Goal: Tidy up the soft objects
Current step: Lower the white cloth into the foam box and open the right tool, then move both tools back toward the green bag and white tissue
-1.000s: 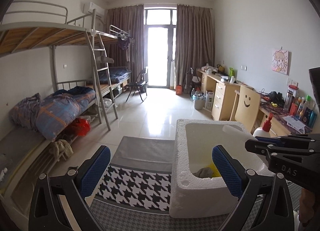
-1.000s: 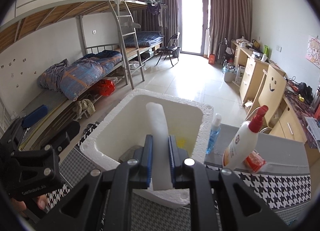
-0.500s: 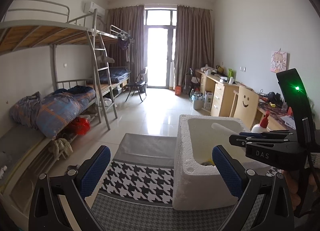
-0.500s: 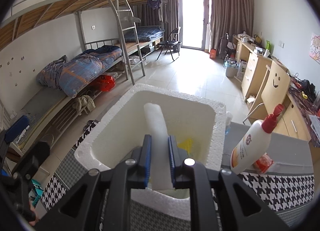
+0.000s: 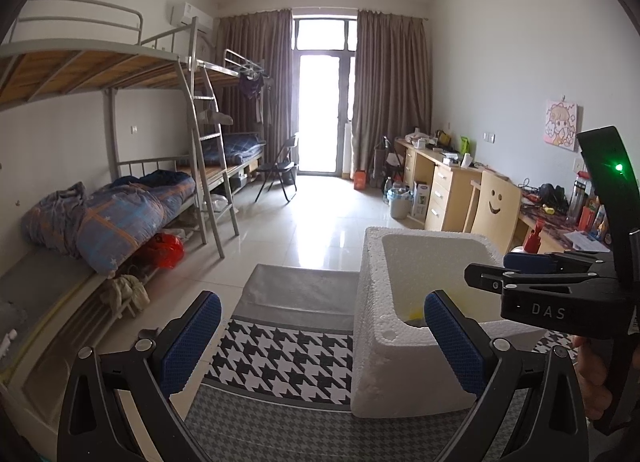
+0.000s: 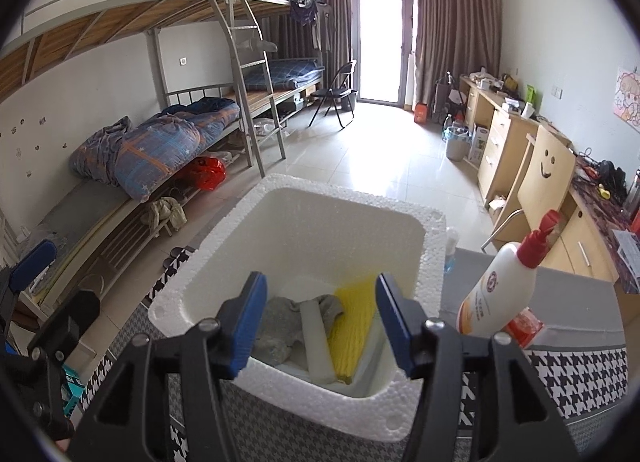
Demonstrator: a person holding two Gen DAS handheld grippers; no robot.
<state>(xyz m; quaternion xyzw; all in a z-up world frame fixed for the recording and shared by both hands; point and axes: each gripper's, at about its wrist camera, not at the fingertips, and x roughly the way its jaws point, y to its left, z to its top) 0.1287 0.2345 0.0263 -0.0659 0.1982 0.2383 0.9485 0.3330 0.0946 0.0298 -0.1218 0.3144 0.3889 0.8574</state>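
A white foam box (image 6: 344, 221) stands on the houndstooth-covered table (image 6: 580, 374). Inside it lie a white foam strip (image 6: 316, 338), a grey cloth (image 6: 280, 326) and a yellow ribbed pad (image 6: 354, 326). My right gripper (image 6: 320, 322) is open and empty, hovering over the box's near rim above these things. My left gripper (image 5: 320, 338) is open and empty, to the left of the box (image 5: 400, 302), above the tablecloth (image 5: 280, 358). The right gripper shows from the side in the left wrist view (image 5: 492, 274).
A white lotion bottle with a red pump (image 6: 504, 290) stands right of the box, a red packet (image 6: 524, 326) behind it. A blue bottle (image 6: 450, 258) is half hidden behind the box. Bunk beds (image 5: 120, 201) are left, desks (image 5: 440, 189) right.
My right gripper opened and let go of the white foam strip, which now lies in the box. The right gripper moved forward and down over the box. The left gripper drifted slightly left.
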